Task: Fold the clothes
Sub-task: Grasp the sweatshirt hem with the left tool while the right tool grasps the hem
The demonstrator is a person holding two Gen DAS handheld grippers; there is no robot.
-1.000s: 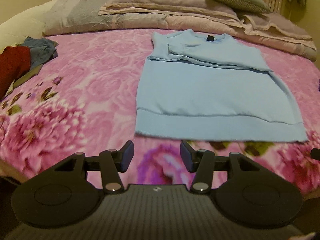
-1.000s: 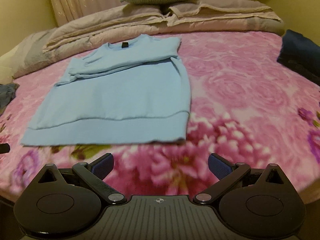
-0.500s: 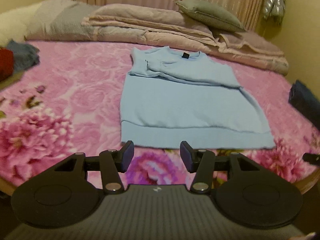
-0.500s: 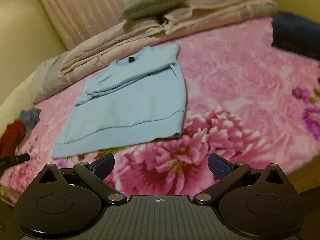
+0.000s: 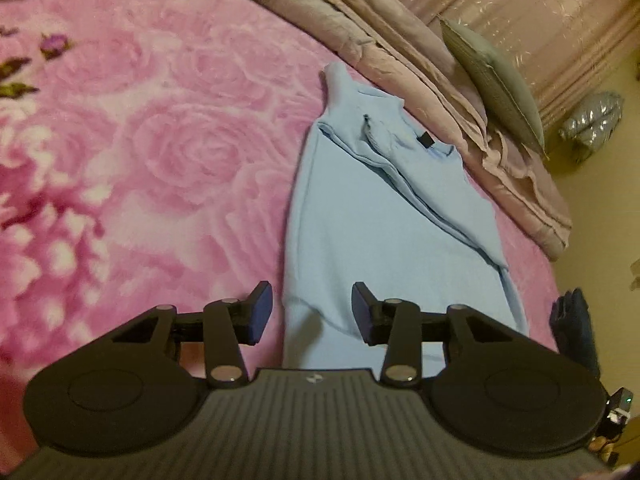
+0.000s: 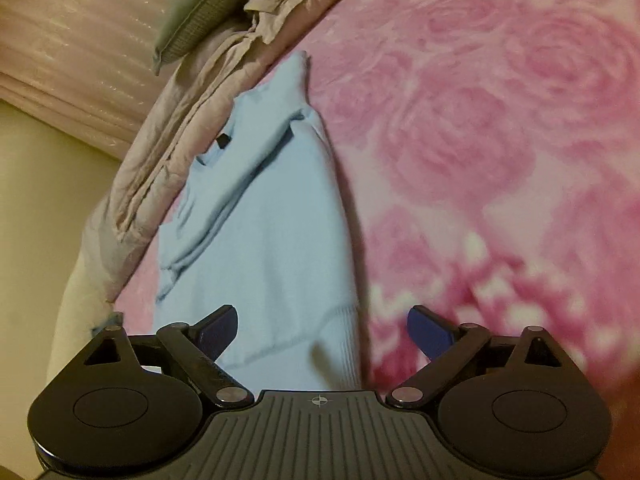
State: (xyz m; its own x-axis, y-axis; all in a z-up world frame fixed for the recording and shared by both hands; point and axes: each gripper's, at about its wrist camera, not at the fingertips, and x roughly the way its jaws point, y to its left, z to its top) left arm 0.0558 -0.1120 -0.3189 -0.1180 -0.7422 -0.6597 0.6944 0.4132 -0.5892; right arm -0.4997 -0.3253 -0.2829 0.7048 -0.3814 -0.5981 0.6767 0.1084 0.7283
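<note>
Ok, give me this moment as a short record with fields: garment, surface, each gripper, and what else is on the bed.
garment: light blue sweater, sleeves folded across the chest, lying flat
surface: pink floral bedspread
left gripper: open, at the hem's left corner
right gripper: open, at the hem's right corner
also there: grey-green pillow, folded pinkish quilt
</note>
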